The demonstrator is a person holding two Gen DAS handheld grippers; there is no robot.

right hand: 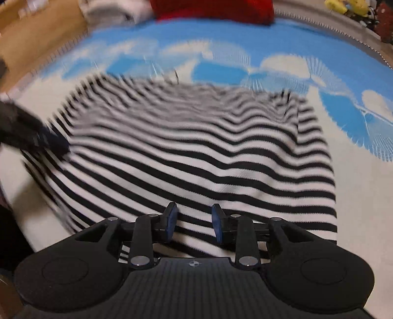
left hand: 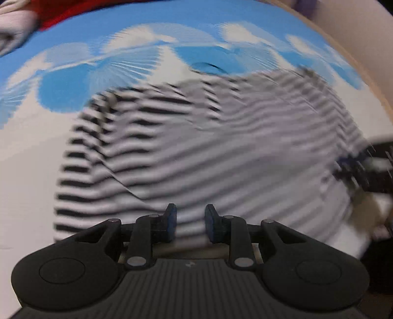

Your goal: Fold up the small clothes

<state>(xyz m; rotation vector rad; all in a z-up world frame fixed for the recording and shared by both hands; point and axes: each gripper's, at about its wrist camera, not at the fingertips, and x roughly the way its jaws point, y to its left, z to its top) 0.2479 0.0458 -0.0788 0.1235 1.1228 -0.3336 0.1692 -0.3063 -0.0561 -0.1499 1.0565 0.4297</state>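
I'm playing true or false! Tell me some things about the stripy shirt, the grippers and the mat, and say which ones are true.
1. The shirt has black and white stripes. True.
2. The shirt lies on a plain green mat. False: the mat is blue and white.
3. Both grippers are open. True: the left gripper and the right gripper each show a gap between the fingers.
4. The right gripper holds the red cloth. False: the red cloth lies at the far edge of the mat, and the gripper holds nothing.
5. The shirt is rolled into a ball. False: it lies spread out on the mat.
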